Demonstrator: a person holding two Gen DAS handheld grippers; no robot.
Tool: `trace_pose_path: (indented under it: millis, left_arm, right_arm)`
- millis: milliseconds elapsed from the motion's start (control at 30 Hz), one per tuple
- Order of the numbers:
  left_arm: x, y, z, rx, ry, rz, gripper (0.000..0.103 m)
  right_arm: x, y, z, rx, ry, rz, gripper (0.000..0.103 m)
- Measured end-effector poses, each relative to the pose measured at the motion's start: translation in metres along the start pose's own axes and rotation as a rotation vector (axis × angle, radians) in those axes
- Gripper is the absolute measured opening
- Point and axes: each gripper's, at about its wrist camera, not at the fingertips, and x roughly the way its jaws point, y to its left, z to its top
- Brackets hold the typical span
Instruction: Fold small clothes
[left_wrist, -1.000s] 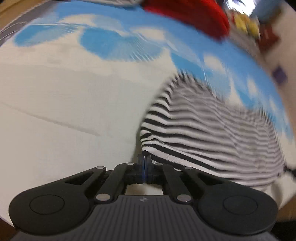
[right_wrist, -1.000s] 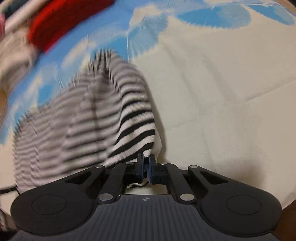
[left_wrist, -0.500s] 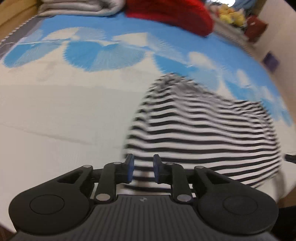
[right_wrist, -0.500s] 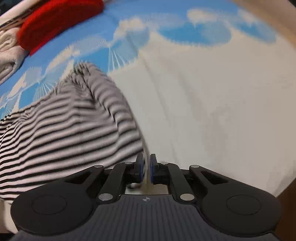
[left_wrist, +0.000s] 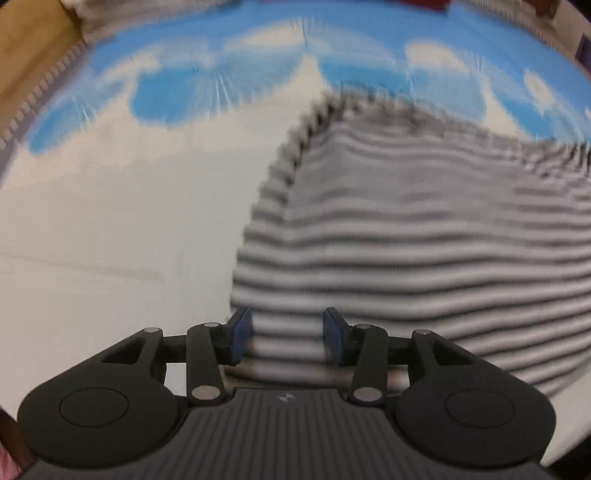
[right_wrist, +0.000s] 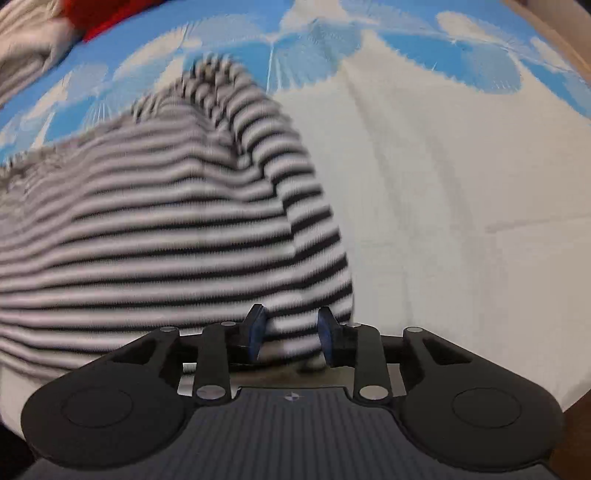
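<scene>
- Lying folded on a bed sheet (left_wrist: 110, 229) printed with blue and white shapes: striped top (left_wrist: 424, 240), black and white, blurred in both views.
- Hovering over the top's near left corner: left tongs (left_wrist: 287, 338), just been opening, blue pads (left_wrist: 240, 332) parted, striped cloth seen in the gap but not pinched.
- Hovering over the near right corner, beside the folded sleeve edge: right tongs (right_wrist: 291, 334), likewise just been opening, pads apart and clear of the cloth.
- Sitting at the far edge of the bed: red fabric (right_wrist: 107, 14) next to pale folded cloth (right_wrist: 33, 48).
</scene>
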Motion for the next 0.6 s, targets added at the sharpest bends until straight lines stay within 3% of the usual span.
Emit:
trace_pose_path:
  millis: [133,200,367,533,600]
  left_arm:
    - [-0.023,-0.017,0.008,-0.010,-0.149,-0.046,0.048]
    - [-0.027,-0.029,0.011,-0.007,-0.167,-0.080,0.048]
    - [-0.027,-0.050,0.011,0.027,-0.166,-0.162,0.048]
    - [-0.010,-0.063,0.019,0.049,-0.122,-0.210,0.048]
    - [-0.002,-0.072,0.020,0.069,-0.101,-0.203,0.048]
  right_arm:
    - [-0.029,0.016,0.012,0.000,-0.219,0.083,0.034]
    - [-0.032,0.027,0.017,-0.010,-0.265,0.129,0.034]
    - [-0.013,0.060,0.029,-0.061,-0.224,0.172,0.034]
    - [0.027,0.080,0.034,-0.136,-0.091,0.036,0.035]
    - [0.038,0.085,0.037,-0.143,-0.076,0.008,0.035]
